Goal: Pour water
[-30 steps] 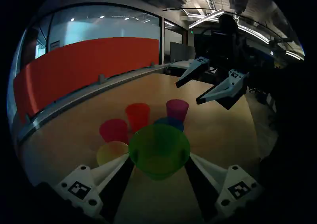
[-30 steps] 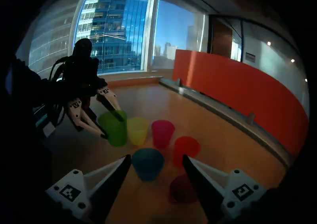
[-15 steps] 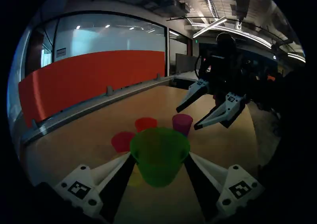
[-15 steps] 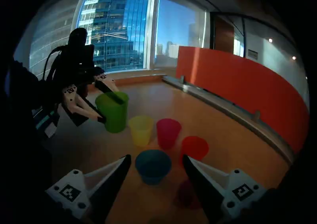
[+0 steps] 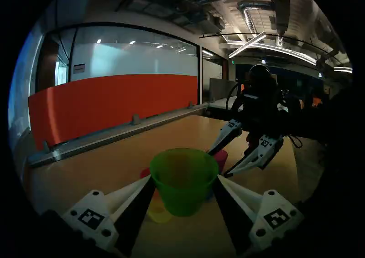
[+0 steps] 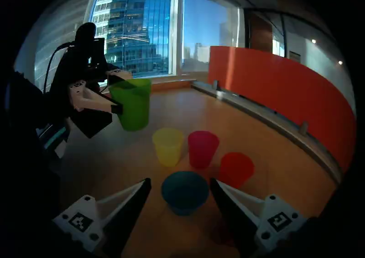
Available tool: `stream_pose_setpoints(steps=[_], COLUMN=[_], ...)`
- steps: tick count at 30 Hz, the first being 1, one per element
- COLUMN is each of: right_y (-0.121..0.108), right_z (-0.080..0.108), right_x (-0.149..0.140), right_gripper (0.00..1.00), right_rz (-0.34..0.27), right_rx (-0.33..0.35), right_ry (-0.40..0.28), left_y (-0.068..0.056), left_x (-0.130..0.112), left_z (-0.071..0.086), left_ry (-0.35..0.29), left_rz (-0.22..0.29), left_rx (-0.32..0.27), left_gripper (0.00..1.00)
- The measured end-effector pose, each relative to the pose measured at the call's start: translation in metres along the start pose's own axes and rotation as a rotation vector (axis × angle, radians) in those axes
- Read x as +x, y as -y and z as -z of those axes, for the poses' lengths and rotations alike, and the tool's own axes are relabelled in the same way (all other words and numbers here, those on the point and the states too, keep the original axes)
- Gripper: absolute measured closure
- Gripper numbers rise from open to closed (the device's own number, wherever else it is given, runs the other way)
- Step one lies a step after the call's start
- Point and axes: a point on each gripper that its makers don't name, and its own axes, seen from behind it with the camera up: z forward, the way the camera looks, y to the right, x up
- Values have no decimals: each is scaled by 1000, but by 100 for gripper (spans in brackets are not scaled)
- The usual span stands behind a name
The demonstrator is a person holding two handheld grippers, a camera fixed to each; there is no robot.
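Left claw (image 5: 183, 179) is clenched on the green cup (image 5: 184, 192), both fingers pressing its sides; I hold it upright and clear of the desk (image 6: 278, 162), level, I judge, so nothing spills before the tilt; whether water is inside I cannot tell; my right claw (image 6: 180, 181) hangs released, fingers either side of the blue cup (image 6: 185, 193) without touching, probably marking the receiver; a yellow cup (image 6: 168, 145), a pink cup (image 6: 202, 147) and a red cup (image 6: 236, 167) stand just beyond.
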Motion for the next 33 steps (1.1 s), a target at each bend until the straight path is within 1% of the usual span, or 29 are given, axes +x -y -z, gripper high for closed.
stream_pose_setpoints(steps=[5,14,20,26,33], right_y=[1,-4,-7,-9,-12], right_z=[-8,-20,-24,-26,-29], right_x=[-4,-19,-23,-21,-27], right_gripper=[0,0,0,0,0], right_rz=[-1,14,21,14,25], right_rx=[3,-12,-21,-23,-29], right_ry=[17,59,66,66,84], left_y=[4,8,9,9,10], left_x=[3,4,2,0,-2], left_z=[6,14,16,17,18], left_ry=[-14,-23,-24,-23,-17], left_rz=[2,-8,-8,-10,-10], left_rx=[11,24,26,28,32], left_gripper=[15,16,15,15,15])
